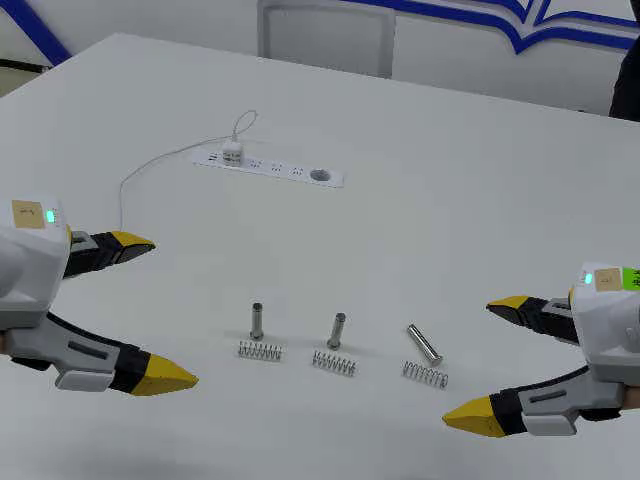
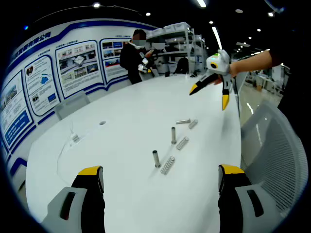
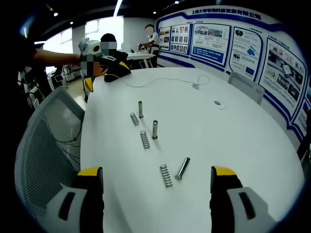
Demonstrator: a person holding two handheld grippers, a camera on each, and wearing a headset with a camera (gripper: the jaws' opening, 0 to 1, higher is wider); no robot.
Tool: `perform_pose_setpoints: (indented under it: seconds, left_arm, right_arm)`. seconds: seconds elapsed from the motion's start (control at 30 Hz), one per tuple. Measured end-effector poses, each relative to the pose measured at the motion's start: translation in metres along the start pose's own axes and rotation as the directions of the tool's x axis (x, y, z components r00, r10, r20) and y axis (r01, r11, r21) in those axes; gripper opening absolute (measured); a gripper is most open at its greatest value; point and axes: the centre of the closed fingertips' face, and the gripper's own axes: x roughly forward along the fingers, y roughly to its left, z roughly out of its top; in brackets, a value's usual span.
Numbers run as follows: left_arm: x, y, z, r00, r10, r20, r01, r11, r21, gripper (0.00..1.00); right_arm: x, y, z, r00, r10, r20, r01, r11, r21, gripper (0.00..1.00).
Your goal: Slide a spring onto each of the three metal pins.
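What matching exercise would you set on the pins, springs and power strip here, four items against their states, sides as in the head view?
Items:
1. rightmost pin
2. middle pin
3. springs
4. power strip

States:
A. standing upright
B. has a white plug in it
C. lying on its side
D. lying flat on the table, one in front of each pin

Pairs: 1-C; 2-A; 3-D; 4-B.
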Motion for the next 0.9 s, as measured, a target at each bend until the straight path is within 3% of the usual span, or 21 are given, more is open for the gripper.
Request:
perform_pose_setpoints:
  seconds: [0.9]
  left_arm:
    - [0.000,-0.008,-0.005,0.9995,-0.017,-0.027,0.017,1.000,0.010,1.00]
  right_arm:
    - [-0.006,0.003,-0.017,0.9998,-0.017,-0.011,0.018,0.999,0.050,0.91]
